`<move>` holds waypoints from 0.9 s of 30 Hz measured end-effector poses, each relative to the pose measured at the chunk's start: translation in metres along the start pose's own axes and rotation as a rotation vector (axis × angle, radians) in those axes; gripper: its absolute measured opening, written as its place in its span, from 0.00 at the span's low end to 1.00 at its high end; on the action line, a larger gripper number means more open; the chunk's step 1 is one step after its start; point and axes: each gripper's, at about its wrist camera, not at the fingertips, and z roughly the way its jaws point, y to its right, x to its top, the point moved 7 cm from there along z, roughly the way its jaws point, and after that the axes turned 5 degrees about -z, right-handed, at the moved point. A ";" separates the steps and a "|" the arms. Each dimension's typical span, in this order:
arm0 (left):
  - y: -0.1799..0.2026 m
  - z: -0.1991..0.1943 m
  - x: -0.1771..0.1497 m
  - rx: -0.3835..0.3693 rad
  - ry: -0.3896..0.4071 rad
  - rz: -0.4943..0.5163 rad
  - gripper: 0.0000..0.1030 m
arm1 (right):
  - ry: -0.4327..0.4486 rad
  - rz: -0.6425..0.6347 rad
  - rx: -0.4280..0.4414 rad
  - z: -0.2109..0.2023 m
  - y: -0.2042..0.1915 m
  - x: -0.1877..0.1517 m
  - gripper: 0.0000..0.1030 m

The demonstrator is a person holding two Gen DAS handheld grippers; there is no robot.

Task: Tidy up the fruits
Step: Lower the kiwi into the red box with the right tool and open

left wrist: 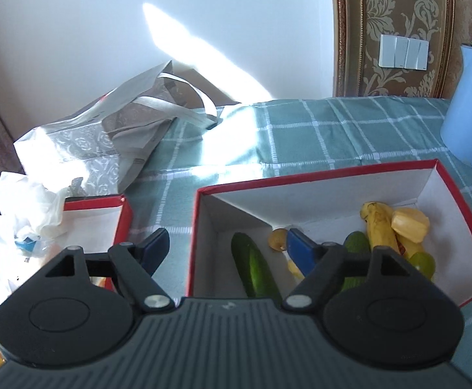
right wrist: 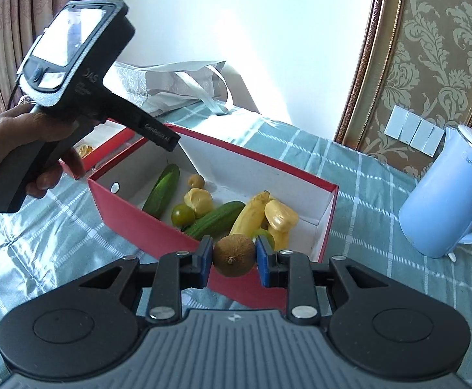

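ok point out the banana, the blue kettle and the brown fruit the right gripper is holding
banana (right wrist: 251, 211), right wrist view, middle of its yellow body
blue kettle (right wrist: 443, 207), right wrist view, its light blue side wall
brown fruit (right wrist: 233, 254), right wrist view, centre of its rough skin, between the blue pads

A table under a green checked cloth. On it sit a red box near the middle, a smaller red box beside it, a grey bag by the wall edge, and a blue kettle.
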 end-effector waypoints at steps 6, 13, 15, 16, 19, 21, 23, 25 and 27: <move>-0.023 -0.021 -0.016 0.007 -0.027 -0.075 0.75 | 0.013 -0.008 0.008 0.002 -0.007 0.010 0.27; -0.034 -0.028 -0.027 0.017 -0.037 -0.083 0.76 | 0.024 -0.017 0.007 0.012 -0.010 0.020 0.27; -0.037 -0.031 -0.030 0.018 -0.036 -0.087 0.76 | 0.029 -0.016 0.006 0.019 -0.009 0.024 0.27; -0.037 -0.034 -0.032 0.018 -0.038 -0.089 0.76 | 0.030 -0.014 0.005 0.023 -0.008 0.026 0.27; -0.039 -0.041 -0.039 0.015 -0.035 -0.089 0.77 | 0.034 0.001 0.005 0.040 -0.006 0.032 0.27; -0.041 -0.046 -0.045 0.017 -0.039 -0.086 0.79 | 0.031 0.009 0.005 0.055 -0.005 0.034 0.27; -0.043 -0.049 -0.050 0.016 -0.047 -0.091 0.79 | 0.020 0.012 0.006 0.069 -0.004 0.035 0.27; -0.046 -0.050 -0.054 0.009 -0.064 -0.107 0.79 | 0.009 0.012 0.012 0.083 -0.006 0.035 0.27; -0.050 -0.050 -0.058 0.011 -0.078 -0.121 0.79 | -0.007 0.021 0.020 0.097 -0.008 0.034 0.27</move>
